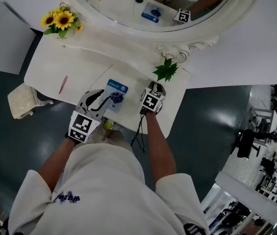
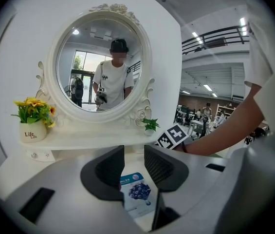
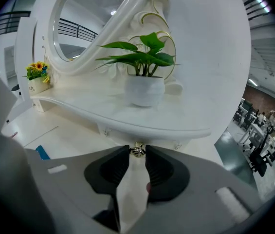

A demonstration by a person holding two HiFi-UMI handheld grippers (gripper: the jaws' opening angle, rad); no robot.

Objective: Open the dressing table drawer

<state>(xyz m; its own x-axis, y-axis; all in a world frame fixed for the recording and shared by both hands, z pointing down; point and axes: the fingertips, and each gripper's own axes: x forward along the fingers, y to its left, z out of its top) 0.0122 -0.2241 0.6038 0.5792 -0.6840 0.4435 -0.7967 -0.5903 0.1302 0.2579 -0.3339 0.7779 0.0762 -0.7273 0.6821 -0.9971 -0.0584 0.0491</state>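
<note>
Brass drawer knob [image 3: 137, 150] between right claw [image 3: 137, 153] tips

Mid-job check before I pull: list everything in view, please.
dressing table: one, white, centre
mirror: one, white oval frame, table's back
sunflowers: one bunch, yellow, shelf's left end
plant: one, green, white pot, shelf's right end
sachet: one, blue, tabletop front
stick: one, pink, tabletop left
drawer knob: one, brass, under shelf's right end
seat: one, white, floor left of table
left gripper: one, grey, open, empty
right gripper: one, grey, jaw tips on drawer knob
</note>
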